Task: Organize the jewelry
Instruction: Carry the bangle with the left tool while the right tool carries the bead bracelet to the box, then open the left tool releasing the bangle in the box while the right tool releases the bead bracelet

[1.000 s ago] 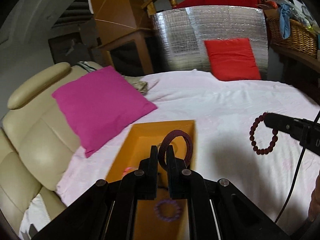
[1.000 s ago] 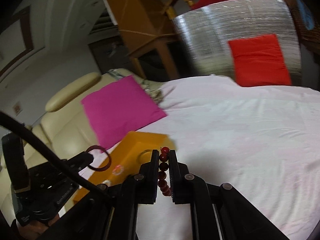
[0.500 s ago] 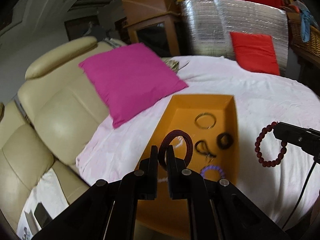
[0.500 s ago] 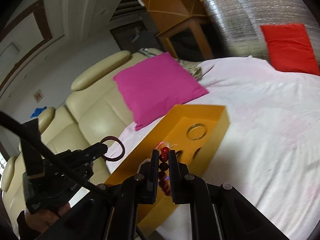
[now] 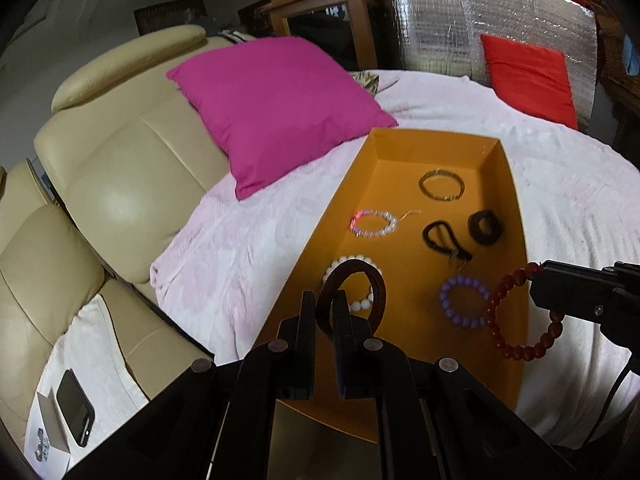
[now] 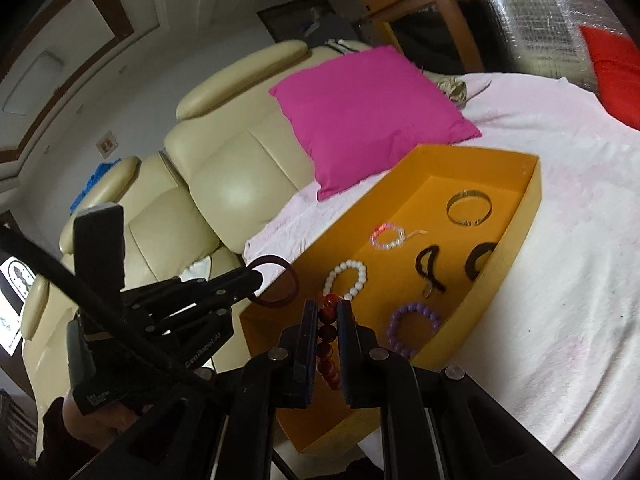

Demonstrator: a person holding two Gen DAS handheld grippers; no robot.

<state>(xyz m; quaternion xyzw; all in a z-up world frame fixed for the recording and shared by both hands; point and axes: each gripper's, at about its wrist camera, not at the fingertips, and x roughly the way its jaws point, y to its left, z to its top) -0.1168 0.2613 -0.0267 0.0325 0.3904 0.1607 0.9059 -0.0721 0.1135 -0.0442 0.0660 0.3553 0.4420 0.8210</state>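
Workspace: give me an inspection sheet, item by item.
Surface: white cloth over a round table.
Job's things: orange tray holding gold bangle, clear bead bracelet, white bead bracelet, purple bead bracelet, two black hair ties.
Clutter: magenta cushion, phone on the sofa arm.
Grippers: left gripper shut on dark ribbed bangle; right gripper shut on red bead bracelet; both over the tray.
Cables: black cable at left gripper.
Surroundings: cream sofa, silver foil panel.
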